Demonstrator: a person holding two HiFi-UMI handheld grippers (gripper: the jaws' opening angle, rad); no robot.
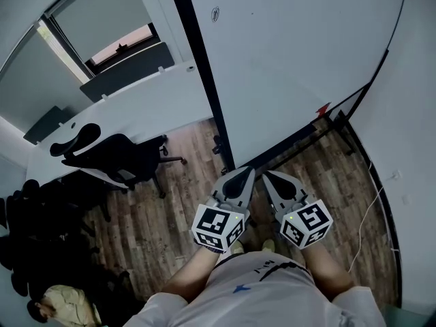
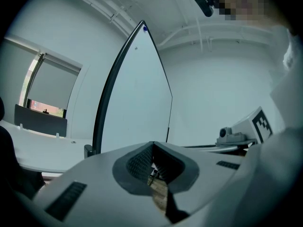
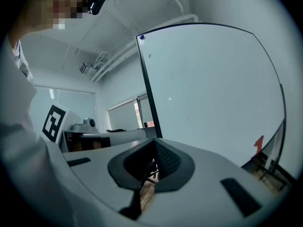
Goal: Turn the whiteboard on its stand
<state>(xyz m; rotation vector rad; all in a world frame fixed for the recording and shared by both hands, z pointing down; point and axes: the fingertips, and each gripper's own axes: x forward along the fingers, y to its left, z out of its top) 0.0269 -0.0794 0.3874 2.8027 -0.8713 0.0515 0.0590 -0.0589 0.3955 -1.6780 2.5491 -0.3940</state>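
A large whiteboard point(image 1: 300, 53) with a dark frame stands upright ahead of me, its black stand point(image 1: 310, 135) on the wood floor. The left gripper view shows the whiteboard point(image 2: 137, 98) nearly edge-on; in the right gripper view the whiteboard point(image 3: 213, 89) fills the right side. My left gripper point(image 1: 243, 174) and right gripper point(image 1: 269, 176) are held side by side just short of the board's lower edge, touching nothing. Both are shut, tips together, with nothing between the jaws. A small red item point(image 1: 322, 108) sits on the board's lower rail.
A black office chair point(image 1: 119, 159) stands to the left by a long white desk point(image 1: 136, 107). More dark chairs point(image 1: 34, 230) crowd the lower left, near a seated person point(image 1: 61, 302). A white cable point(image 1: 371, 213) trails on the floor by the right wall.
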